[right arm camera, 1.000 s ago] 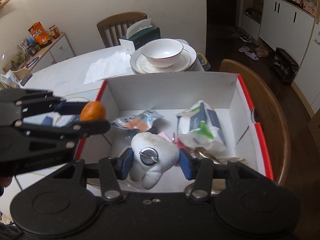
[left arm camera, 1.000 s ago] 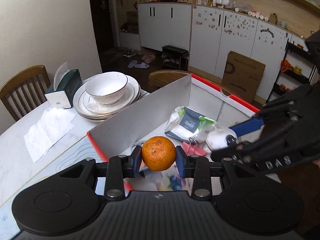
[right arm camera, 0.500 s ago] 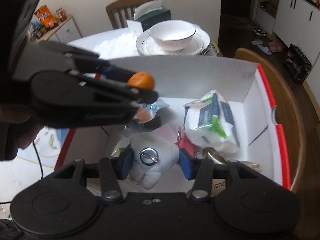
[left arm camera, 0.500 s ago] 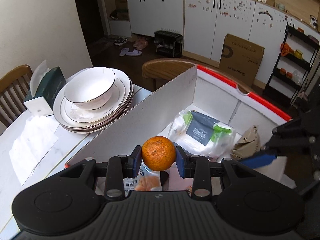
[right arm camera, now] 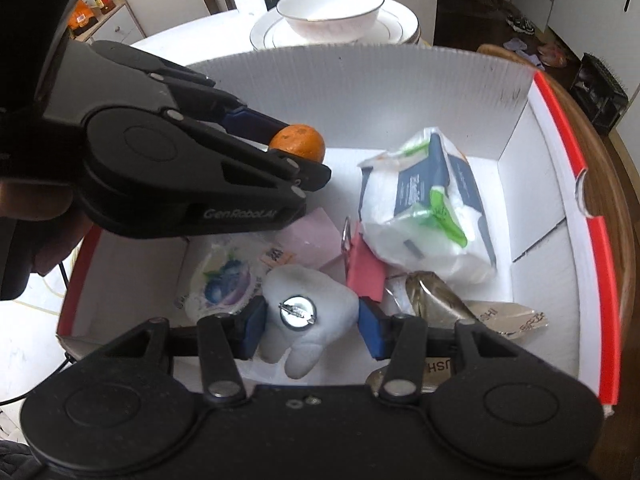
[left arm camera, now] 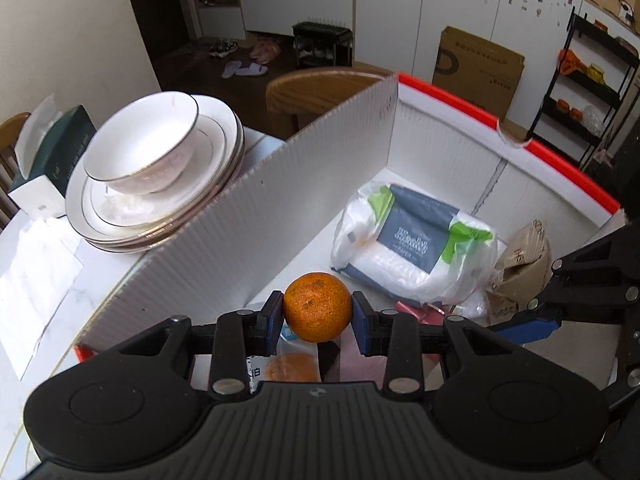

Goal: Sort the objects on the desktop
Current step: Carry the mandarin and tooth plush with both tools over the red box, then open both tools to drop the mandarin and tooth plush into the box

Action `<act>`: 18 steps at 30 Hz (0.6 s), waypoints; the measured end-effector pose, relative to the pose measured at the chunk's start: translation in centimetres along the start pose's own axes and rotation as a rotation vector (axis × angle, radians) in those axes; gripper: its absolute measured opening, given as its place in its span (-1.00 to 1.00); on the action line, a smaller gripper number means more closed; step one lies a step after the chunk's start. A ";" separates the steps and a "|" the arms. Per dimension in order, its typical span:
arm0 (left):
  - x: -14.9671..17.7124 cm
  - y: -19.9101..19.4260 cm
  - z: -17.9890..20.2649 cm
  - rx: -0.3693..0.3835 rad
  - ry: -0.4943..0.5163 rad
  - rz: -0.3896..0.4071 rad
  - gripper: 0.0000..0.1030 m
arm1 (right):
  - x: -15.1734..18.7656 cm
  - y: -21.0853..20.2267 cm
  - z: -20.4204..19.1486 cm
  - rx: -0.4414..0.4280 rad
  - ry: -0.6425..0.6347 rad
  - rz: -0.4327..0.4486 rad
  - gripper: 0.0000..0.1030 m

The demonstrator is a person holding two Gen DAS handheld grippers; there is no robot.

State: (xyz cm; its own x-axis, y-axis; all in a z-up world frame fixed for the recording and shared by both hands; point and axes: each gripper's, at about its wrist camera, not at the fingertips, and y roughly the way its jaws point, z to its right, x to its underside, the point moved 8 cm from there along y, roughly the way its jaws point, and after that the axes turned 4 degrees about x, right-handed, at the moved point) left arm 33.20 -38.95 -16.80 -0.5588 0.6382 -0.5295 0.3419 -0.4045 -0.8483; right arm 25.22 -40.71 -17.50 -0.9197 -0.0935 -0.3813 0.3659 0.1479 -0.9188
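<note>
Tangerine (left arm camera: 317, 307) is sitting clamped between the blue pads of the left tongs (left arm camera: 317, 312) in the left wrist view, hanging above the near floor of the white box (left arm camera: 256, 216) with the red rim. Beyond it, a wrapped tissue pack (left arm camera: 416, 240) is lying on the box floor, its dark label reading "PAPER"; a crumpled brown bag (left arm camera: 524, 264) is resting to its right. Plates and a bowl (left arm camera: 144, 148) are standing on the worktop outside the box wall.

In the right wrist view, the right tongs (right arm camera: 312, 320) are gripping a white tooth-shaped plush (right arm camera: 308, 320) by its sides, its round metal fitting facing the camera. The plush is hanging over the clutter on the box floor, beside a pink binder clip (right arm camera: 362, 268). The left tongs are crossing from the left, marked "GenRobot.AI", holding the tangerine higher and deeper in. Both items are already over the box; release appears to need only clear floor below, and the right tongs seem nearer to it.
</note>
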 end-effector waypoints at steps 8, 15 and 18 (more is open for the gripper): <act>0.4 1.1 0.0 0.007 0.000 -0.021 -0.33 | 0.3 0.7 0.4 -0.002 0.015 -0.012 -0.06; 0.4 1.4 0.2 0.015 0.006 -0.045 -0.33 | 0.8 1.0 0.5 -0.003 0.024 -0.023 -0.03; 0.6 1.6 0.3 0.031 0.001 -0.065 -0.32 | 1.1 0.8 0.5 -0.003 0.021 -0.023 -0.01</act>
State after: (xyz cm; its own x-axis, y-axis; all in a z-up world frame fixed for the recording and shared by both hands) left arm 33.22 -39.39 -18.42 -0.5783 0.6646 -0.4731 0.2812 -0.3819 -0.8804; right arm 24.62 -41.19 -18.71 -0.9307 -0.0763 -0.3577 0.3441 0.1491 -0.9270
